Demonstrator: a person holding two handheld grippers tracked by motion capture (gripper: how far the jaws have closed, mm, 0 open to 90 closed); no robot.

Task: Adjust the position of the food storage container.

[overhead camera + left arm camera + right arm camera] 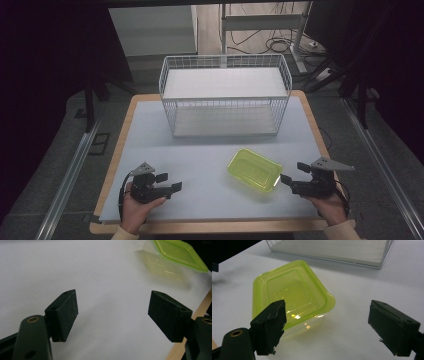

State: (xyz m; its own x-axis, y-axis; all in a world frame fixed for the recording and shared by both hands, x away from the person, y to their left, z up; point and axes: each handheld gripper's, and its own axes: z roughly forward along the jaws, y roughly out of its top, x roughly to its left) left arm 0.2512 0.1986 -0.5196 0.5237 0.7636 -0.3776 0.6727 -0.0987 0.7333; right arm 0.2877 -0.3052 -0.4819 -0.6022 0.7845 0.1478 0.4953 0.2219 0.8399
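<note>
Nearest to me, the left gripper [172, 188] sat low on the tabletop [200, 150] with its jaws spread wide and nothing between them, well apart from the work. In the left gripper view the pads [63, 312] framed only bare white surface, with the container off at the upper right.

Over on the other side, the right gripper [286, 179] was the one in play. Its jaws stood wide apart too, holding nothing, and its tip hovered just beside the near right corner of the lime-green lidded container [254, 170]. That container lay flat on the tabletop, right of centre, turned a little off square.

From the right gripper view, the container [292, 293] sat mostly behind the left-hand pad [270, 326], not centred in the gap. So I judged the step to be closing in for a grasp, and the fix was plain: shift across until the rounded corner or one short side fell midway between the pads, drop low enough to catch the wall under the lid's lip, then squeeze gently. I judged the thin plastic likely to flex and slide, so a slow, square close looked safer than a snatch at the corner.

Farthest out, the white wire basket [225, 95] stood at the back of the tabletop, open at the top, apparently empty, and a likely place for the container.
</note>
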